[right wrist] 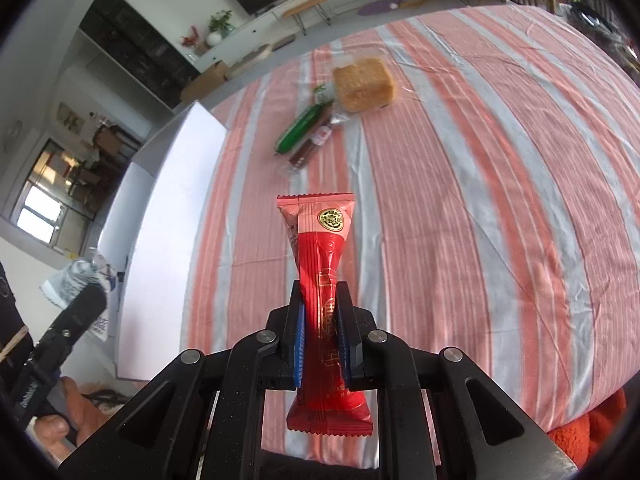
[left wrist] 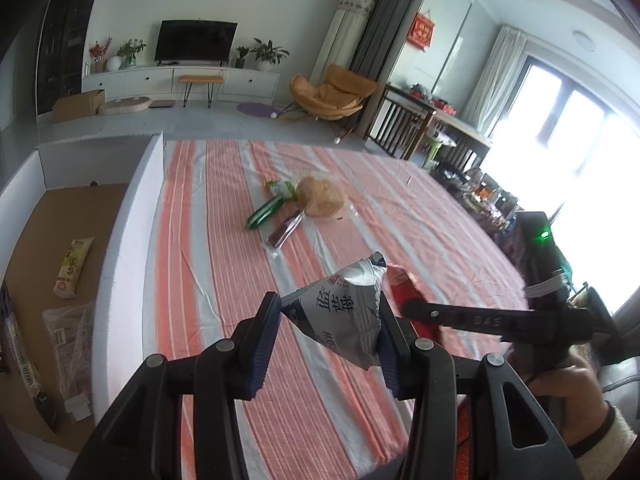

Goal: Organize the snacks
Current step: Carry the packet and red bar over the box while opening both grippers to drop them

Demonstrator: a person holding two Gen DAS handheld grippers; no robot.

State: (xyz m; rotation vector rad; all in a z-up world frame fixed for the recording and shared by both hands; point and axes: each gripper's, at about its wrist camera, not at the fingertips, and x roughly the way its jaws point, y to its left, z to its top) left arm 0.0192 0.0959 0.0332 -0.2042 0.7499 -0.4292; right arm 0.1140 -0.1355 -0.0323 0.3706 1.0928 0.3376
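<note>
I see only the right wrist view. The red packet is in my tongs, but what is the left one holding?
Observer: The left tongs are shut on a silver pouch with blue Chinese print, pinched at both sides.
Operator: Is anything already in the box beside the table?
Observer: Yes. On the box floor lies a cream stick packet, with a clear wrapper nearer the camera.
Operator: Where is my red packet from that side?
Observer: The red packet shows just behind the silver pouch, held by the right tongs.
</note>
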